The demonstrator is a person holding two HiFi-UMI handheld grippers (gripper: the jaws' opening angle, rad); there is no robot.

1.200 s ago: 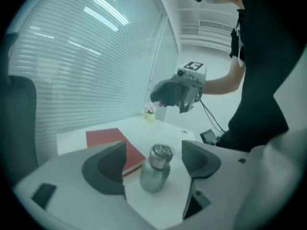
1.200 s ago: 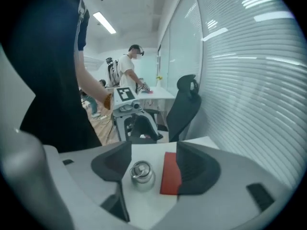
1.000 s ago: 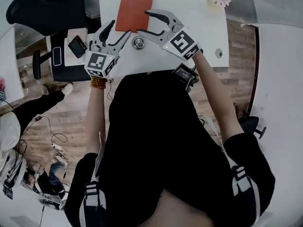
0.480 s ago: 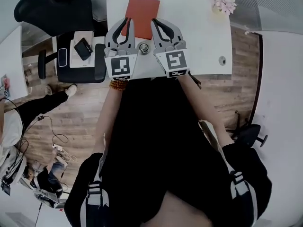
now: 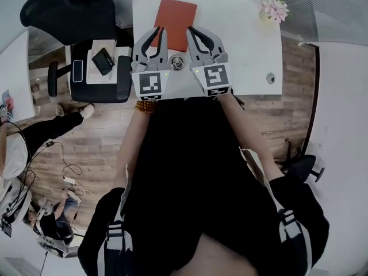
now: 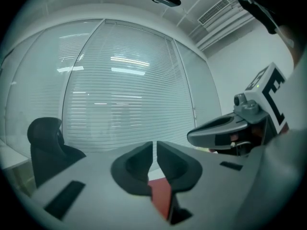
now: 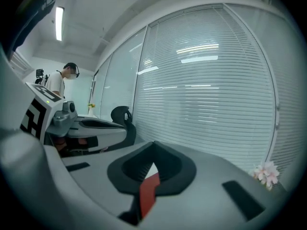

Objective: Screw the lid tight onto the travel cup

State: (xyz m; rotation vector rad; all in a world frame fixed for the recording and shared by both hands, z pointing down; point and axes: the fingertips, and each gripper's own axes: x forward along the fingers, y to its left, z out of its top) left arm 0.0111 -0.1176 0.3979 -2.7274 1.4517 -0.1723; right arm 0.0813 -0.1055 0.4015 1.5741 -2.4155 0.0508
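The travel cup (image 5: 176,62) shows from above as a small round metal shape on the white table (image 5: 241,33), between the two gripper bodies. My left gripper (image 5: 159,31) stands just left of it and my right gripper (image 5: 191,30) just right of it, both pointing away over the table, side by side. Both have just closed, and each is shut on nothing. In the left gripper view the jaws (image 6: 154,146) meet with red mat showing under them. The same holds in the right gripper view (image 7: 153,147). The cup is hidden in both gripper views.
A red mat (image 5: 175,15) lies beyond the cup. Pink flowers (image 5: 273,6) stand at the far right corner. A black office chair (image 5: 63,13) and a side stand (image 5: 95,76) with a phone sit left of the table. A person (image 7: 60,87) stands across the room.
Both grippers were open and angled in over the cup a second ago. They have shut and swung parallel, one on each side of the cup. Little has moved in the last half second.
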